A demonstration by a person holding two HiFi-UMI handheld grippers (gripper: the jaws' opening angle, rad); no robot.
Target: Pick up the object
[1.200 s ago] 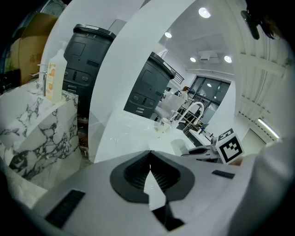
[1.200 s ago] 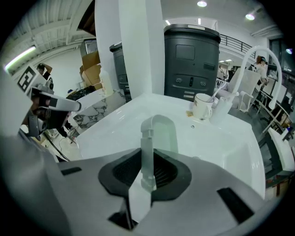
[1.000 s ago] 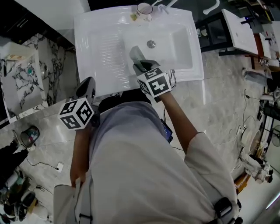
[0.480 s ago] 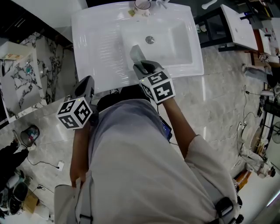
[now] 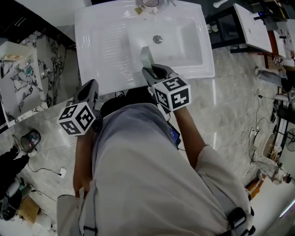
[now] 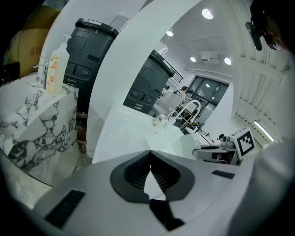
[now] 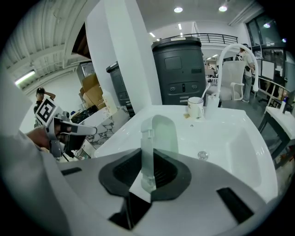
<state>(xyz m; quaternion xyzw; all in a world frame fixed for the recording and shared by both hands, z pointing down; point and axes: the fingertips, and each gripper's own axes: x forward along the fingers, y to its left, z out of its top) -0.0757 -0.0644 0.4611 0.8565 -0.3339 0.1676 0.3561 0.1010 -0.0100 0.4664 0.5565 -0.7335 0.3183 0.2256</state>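
The sink [image 5: 97, 46] is looked down on steeply from the head view, at 12 o'clock. It is seen low and close in both gripper views; the mug [image 7: 195, 107] is shared by all three.

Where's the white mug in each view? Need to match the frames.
Head view: white mug at top edge, partly cut off.
Left gripper view: white mug small, mid-frame, at the sink's far end.
Right gripper view: white mug right of centre, at the sink's back.
Shared landmark: white sink.
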